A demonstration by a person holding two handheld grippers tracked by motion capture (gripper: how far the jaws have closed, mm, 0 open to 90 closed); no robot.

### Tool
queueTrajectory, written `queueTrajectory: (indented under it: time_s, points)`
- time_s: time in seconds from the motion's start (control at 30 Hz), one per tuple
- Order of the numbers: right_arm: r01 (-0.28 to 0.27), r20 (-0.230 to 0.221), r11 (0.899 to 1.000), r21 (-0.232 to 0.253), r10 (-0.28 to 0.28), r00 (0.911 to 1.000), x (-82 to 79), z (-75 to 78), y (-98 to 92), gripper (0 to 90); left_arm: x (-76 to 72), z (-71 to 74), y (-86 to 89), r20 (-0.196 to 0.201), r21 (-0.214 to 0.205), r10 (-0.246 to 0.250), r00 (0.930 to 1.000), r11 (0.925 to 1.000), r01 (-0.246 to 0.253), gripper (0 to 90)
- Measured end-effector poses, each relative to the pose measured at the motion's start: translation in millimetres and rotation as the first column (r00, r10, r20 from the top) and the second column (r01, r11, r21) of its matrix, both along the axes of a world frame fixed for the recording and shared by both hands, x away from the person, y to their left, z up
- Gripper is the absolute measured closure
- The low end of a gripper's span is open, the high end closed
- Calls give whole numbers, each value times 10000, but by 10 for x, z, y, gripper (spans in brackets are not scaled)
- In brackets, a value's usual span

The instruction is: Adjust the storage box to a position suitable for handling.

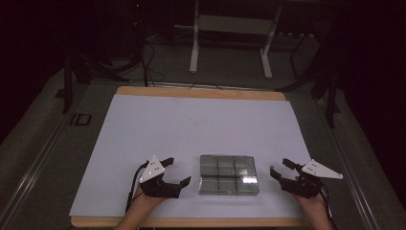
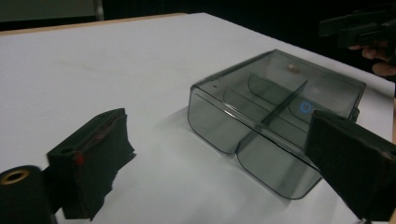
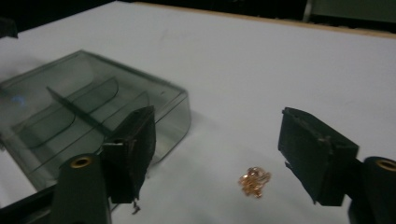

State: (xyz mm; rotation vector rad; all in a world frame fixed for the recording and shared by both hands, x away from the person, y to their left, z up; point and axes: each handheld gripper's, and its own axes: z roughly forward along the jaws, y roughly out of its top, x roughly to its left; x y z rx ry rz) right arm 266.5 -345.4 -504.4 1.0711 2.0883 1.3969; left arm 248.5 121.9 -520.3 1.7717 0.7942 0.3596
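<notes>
High view: smoky clear compartment box (image 1: 229, 174) lay near front edge of white-covered table (image 1: 191, 124), between left hand-held gripper (image 1: 173, 172) and right hand-held gripper (image 1: 279, 168); both apart from it, jaws spread.
Left gripper view: box just beyond spread jaws, nothing pinched.
Right gripper view: small coppery trinket (image 3: 254, 181) on table between spread jaws, untouched, box beside it.

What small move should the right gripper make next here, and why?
Probably lower the right gripper onto the small gold trinket. It lies loose on the white mat between the open fingers, beside the smoky compartment box, and nothing is held.
</notes>
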Motion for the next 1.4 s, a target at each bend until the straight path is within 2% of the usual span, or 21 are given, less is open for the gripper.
queueTrajectory:
  time_s: [0.03, 0.13, 0.2, 0.23, 0.27, 0.3, 0.4, 0.43, 0.53, 0.57, 0.6, 0.63, 0.7, 0.73, 0.77, 0.8, 0.83, 0.87, 0.97, 1.07, 1.4]
  points:
    - [-116, -1, 9998, -134, 116, 9999, -11, -18, 36, 303, -4, -3, -7, 11, 36, -45, 10000, 10000, 44, 146]
    - [-187, -56, 9997, -182, 186, 9998, -24, -30, 73, 315, -21, -8, -32, 114, 135, -111, 9999, 9998, 109, 149]
    - [-251, -75, 9994, -223, 249, 9997, -31, -35, 89, 334, -26, -7, -39, 155, 197, -152, 9998, 9997, 149, 207]
    - [-400, -95, 9977, -538, 396, 9992, -46, -56, 133, 400, -38, -8, -59, 160, 326, -221, 9996, 9992, 216, 251]
    - [-400, -95, 9977, -538, 396, 9992, -46, -56, 133, 400, -40, -9, -67, 158, 415, -224, 9996, 9989, 218, 251]
    - [-560, -212, 9968, -578, 549, 9983, -44, -75, 147, 461, -45, -11, -82, 145, 617, -257, 9996, 9978, 248, 345]
    - [-713, -293, 9952, -665, 695, 9971, -50, -90, 161, 514, -43, -14, -95, 4, 753, -242, 9997, 9969, 241, 403]
    - [-822, -300, 9936, -775, 801, 9963, -63, -104, 180, 575, -41, -22, -109, -93, 851, -315, 9995, 9958, 322, 434]
    - [-934, -390, 9929, -732, 907, 9951, -73, -118, 197, 607, -39, -33, -128, -246, 980, -296, 9993, 9947, 319, 484]
    - [-1057, -441, 9911, -811, 1024, 9938, -81, -131, 218, 645, -40, -42, -142, -298, 1132, -371, 9989, 9928, 402, 510]
    - [-1057, -441, 9911, -811, 1024, 9938, -81, -131, 218, 645, -40, -42, -142, -298, 1132, -371, 9989, 9928, 402, 533]
    - [-1133, -476, 9902, -818, 1096, 9928, -87, -138, 231, 716, -47, -42, -156, -344, 1223, -469, 9983, 9912, 508, 579]
    - [-1156, -455, 9900, -802, 1122, 9926, -96, -145, 240, 763, -50, -43, -167, -342, 1292, -529, 9980, 9900, 569, 630]
    - [-1156, -455, 9900, -802, 1122, 9926, -96, -145, 240, 763, -54, -45, -179, -349, 1401, -587, 9977, 9881, 631, 630]
    - [-1156, -455, 9900, -802, 1122, 9926, -96, -145, 240, 763, -54, -45, -179, -349, 1401, -587, 9977, 9881, 631, 671]
    - [-1274, -534, 9877, -908, 1230, 9910, -106, -164, 254, 839, -69, -52, -225, -321, 1730, -914, 9953, 9803, 956, 729]
    - [-1342, -579, 9866, -927, 1292, 9899, -109, -172, 258, 858, -72, -56, -240, -359, 1807, -990, 9944, 9780, 1039, 735]
    - [-1372, -587, 9857, -980, 1319, 9895, -111, -181, 263, 876, -71, -56, -249, -452, 1856, -1090, 9930, 9758, 1156, 779]
    - [-1485, -712, 9838, -1001, 1418, 9873, -119, -203, 277, 896, -66, -69, -288, -633, 2073, -1221, 9905, 9692, 1327, 837]
    - [-1604, -768, 9815, -1047, 1528, 9853, -124, -225, 289, 897, -60, -84, -320, -753, 2159, -1294, 9887, 9659, 1429, 896]
    - [-1947, -925, 9753, -1045, 1854, 9783, -151, -266, 318, 899, -47, -108, -391, -1033, 2122, -1842, 9774, 9560, 2026, 899]
